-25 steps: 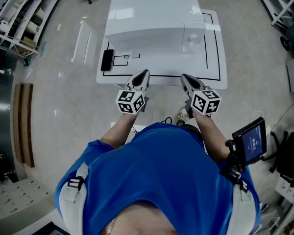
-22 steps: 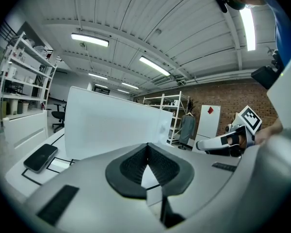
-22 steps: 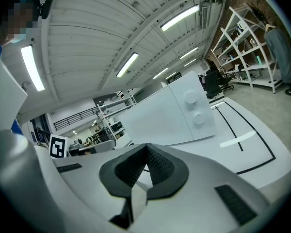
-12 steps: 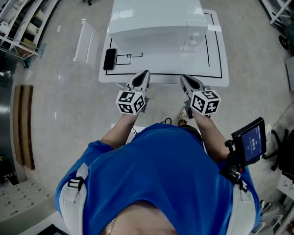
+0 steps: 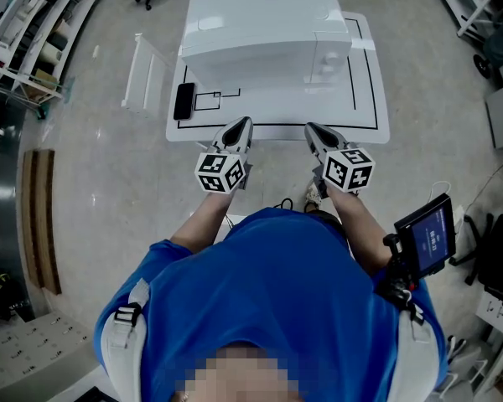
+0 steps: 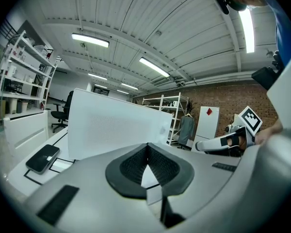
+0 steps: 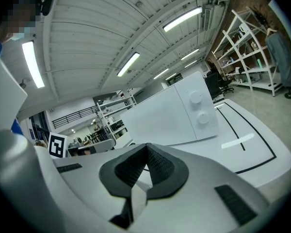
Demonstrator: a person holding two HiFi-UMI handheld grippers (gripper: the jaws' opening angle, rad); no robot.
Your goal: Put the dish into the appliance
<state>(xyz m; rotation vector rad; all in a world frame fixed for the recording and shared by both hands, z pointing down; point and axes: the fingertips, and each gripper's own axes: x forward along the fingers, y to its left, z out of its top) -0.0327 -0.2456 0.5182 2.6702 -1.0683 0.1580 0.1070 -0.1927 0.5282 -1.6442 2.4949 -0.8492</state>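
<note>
Head view: flat black phone (image 5: 184, 100) on white table (image 5: 367, 107);
Left gripper (image 5: 240, 125): jaws pressed together, empty; level at table's near edge, seemingly a ready pose;
White boxy appliance (image 5: 260, 32): door closed; dish visible nowhere, perhaps inside;
Right gripper (image 5: 312, 130): jaws together, empty, mirrored pose.

You hold your left gripper (image 5: 241, 126) and right gripper (image 5: 313, 130) side by side in front of your chest, a gap between them, both pointing forward and tipped slightly down; your left forearm (image 5: 203, 218) and right forearm (image 5: 358, 220) reach out bare, angling slightly inward. Each gripper's jaws are pressed together with nothing between them; each marker cube faces up.
</note>
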